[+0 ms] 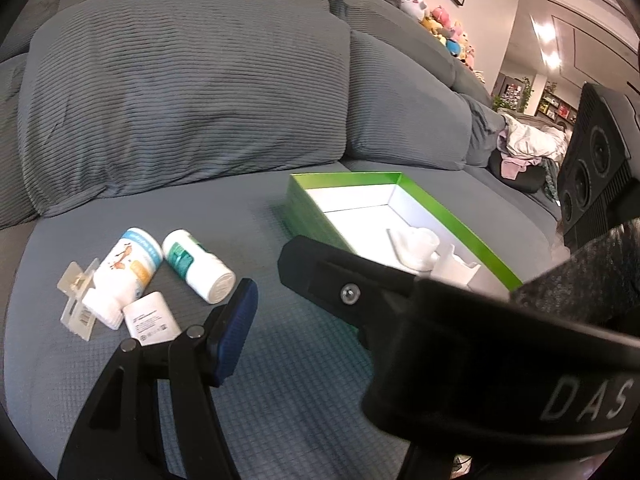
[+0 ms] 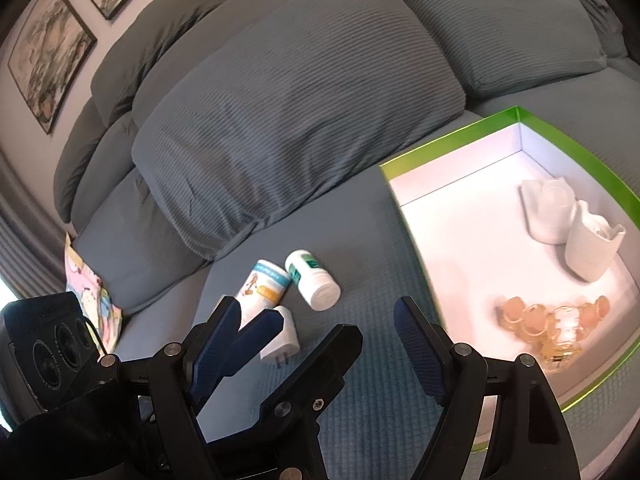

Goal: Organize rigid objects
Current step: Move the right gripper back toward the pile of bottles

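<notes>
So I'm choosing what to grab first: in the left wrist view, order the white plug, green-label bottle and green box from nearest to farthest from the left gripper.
1. White plug, beside the left gripper.
2. Green-label bottle, just beyond.
3. Green box, off right.

The box (image 1: 420, 200) has its near end hidden behind a black gripper, and the amber trinket (image 2: 554, 326) inside is too blurred to identify.
</notes>
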Motion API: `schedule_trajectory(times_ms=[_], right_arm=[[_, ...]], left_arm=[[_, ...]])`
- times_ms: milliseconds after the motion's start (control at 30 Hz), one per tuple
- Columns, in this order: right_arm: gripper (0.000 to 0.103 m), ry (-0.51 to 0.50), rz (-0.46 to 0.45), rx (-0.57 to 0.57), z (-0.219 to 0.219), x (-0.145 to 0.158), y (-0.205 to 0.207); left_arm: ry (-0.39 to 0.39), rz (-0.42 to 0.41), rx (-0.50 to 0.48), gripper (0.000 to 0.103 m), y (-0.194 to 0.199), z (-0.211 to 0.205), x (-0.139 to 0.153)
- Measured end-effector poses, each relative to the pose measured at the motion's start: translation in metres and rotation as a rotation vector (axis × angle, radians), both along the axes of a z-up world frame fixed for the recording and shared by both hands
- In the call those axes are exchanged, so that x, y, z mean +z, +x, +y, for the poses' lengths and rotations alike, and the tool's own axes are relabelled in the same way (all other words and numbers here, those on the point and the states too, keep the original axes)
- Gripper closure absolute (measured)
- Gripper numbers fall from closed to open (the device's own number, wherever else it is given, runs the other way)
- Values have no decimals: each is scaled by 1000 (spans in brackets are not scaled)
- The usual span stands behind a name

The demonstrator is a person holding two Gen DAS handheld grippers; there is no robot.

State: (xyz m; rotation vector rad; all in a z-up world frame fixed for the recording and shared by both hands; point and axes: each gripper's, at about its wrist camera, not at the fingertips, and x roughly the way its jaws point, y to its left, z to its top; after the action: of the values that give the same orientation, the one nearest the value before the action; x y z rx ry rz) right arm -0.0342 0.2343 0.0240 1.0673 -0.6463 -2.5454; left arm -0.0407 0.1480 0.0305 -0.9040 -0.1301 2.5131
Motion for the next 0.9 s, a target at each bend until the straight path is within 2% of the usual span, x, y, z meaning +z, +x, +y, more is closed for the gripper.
schedule_trajectory(times_ms=[467, 900], right_arm=[[23, 6, -33, 44, -28, -9, -10], [23, 26, -84, 83, -49, -19, -21]], left_arm=[[-10, -39, 49, 42, -5, -27, -8], [-3, -114, 89, 42, -14, -47, -21]])
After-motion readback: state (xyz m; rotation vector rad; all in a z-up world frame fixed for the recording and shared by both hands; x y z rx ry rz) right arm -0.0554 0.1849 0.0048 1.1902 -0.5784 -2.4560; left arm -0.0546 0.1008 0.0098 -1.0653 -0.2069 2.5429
